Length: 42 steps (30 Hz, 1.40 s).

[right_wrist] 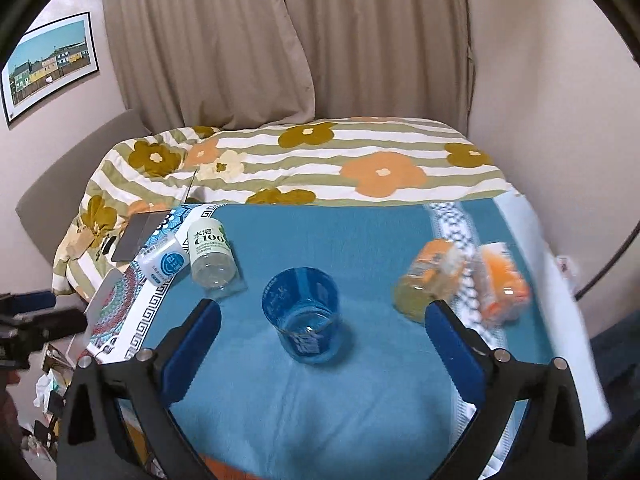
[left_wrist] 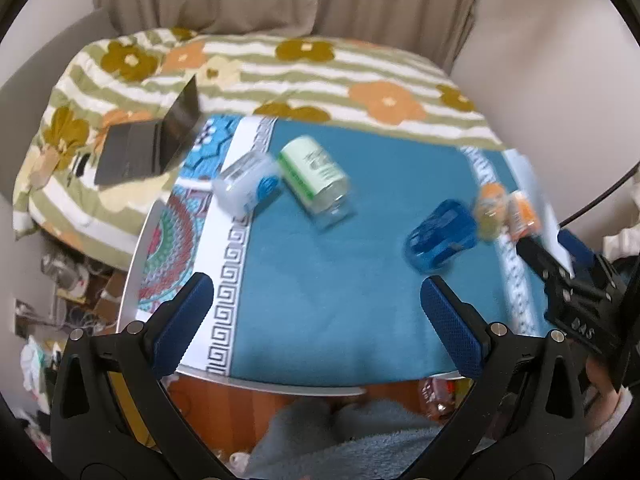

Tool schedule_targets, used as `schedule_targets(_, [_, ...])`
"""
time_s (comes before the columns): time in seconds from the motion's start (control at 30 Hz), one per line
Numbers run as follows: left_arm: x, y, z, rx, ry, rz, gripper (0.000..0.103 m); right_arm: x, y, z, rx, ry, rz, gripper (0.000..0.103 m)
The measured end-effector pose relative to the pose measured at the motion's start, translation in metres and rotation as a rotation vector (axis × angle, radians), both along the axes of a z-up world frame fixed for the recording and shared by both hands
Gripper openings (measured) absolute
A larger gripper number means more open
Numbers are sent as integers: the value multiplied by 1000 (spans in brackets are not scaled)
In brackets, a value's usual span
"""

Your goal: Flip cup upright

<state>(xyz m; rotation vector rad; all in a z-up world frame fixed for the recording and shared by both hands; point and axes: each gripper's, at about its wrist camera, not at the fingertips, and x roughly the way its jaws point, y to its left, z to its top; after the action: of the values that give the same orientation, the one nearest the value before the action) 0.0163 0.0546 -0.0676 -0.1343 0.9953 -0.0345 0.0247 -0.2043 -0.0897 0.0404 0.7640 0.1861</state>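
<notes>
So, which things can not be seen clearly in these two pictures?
- Blue cup: blurred in the left wrist view. In the right wrist view its rim seems to face up, but its clear walls leave this uncertain.
- Two orange bottles: motion blur in both views, labels unreadable.
- Right gripper: cut off by the right edge of the left wrist view.
- Laptop: partly behind the bottles in the right wrist view.

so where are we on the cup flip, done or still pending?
Looks done, as far as the views show: the blue cup appears to stand mouth up on the teal cloth, apart from the bottles. In hand: nothing. The right gripper is open around empty space with the cup just ahead; the left gripper is open too, over the near table edge. Left: likely only pulling back. Left view is blurred.
</notes>
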Motion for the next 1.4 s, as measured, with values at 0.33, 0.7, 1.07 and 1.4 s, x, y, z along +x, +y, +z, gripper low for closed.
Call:
schedule_targets(0.33, [-27, -45, 34, 58, -100, -56, 103, -40, -37, 47, -83, 45, -59, 102])
schedule_targets(0.7, [-42, -64, 40, 72, -145, -45, 103, -53, -59, 58, -92, 64, -106, 102])
schedule_targets(1.07, [-42, -74, 45, 96, -161, -52, 103, -53, -67, 61, -73, 63, -116, 102])
schedule_targets(1.4, [-41, -76, 48, 98, -173, -44, 103, -52, -69, 63, -70, 59, -121, 102])
